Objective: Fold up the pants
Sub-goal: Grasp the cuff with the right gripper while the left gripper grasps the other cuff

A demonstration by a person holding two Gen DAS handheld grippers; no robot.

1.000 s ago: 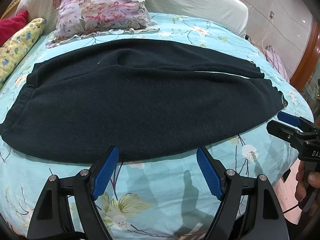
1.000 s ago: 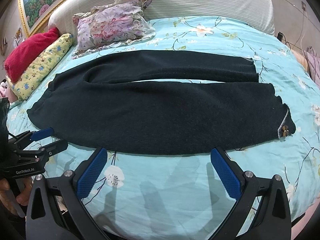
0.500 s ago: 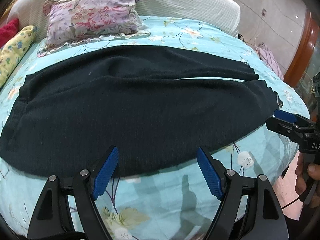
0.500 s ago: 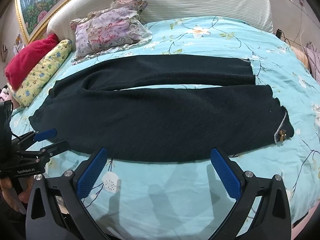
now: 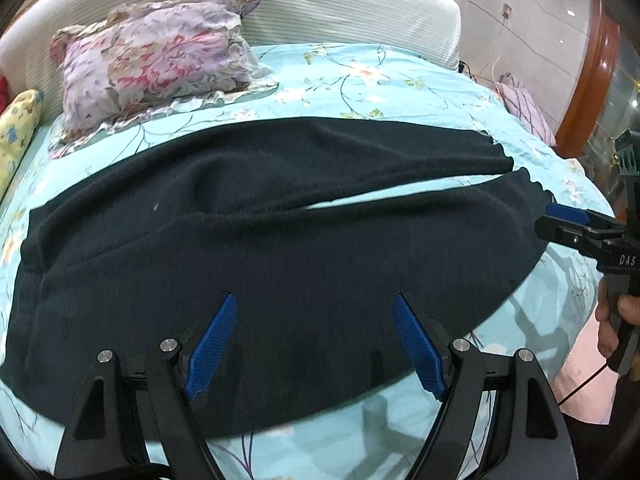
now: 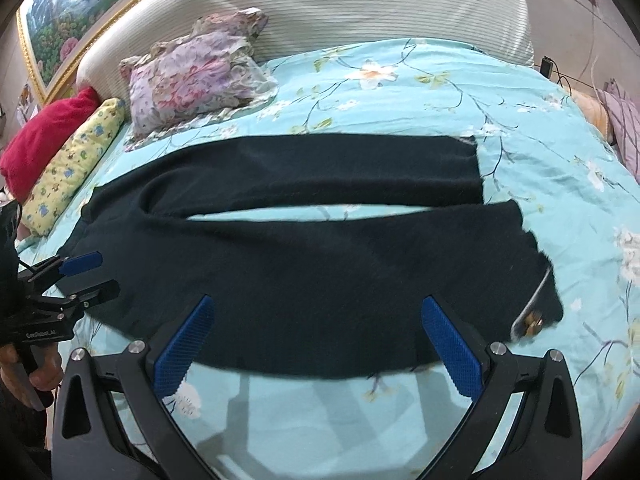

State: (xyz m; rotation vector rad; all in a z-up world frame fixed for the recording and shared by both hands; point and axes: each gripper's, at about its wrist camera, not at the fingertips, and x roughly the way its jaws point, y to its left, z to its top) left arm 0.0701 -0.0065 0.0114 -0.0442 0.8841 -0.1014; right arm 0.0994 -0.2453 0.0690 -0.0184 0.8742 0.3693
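Dark knit pants [image 5: 280, 248] lie flat across the bed, waist to the left, both legs running right with a thin gap between them; they also show in the right wrist view [image 6: 320, 264]. A small gold ornament [image 6: 530, 322] sits at the near leg's hem. My left gripper [image 5: 314, 340] is open and empty, its blue pads over the near edge of the pants. My right gripper [image 6: 318, 342] is open and empty above the near leg's front edge. Each gripper shows at the edge of the other's view: the right [image 5: 560, 224], the left [image 6: 86, 274].
The bed has a turquoise floral sheet [image 6: 400, 88] and a white ribbed headboard [image 6: 360, 4]. A purple floral pillow [image 6: 200, 76], a yellow pillow [image 6: 72, 164] and a red pillow [image 6: 44, 136] lie at the back left. A wooden frame [image 5: 592, 80] stands at right.
Both grippers have moved forward and closer to the bed; their open fingertips now reach over the near edge of the pants. The pants have not moved.
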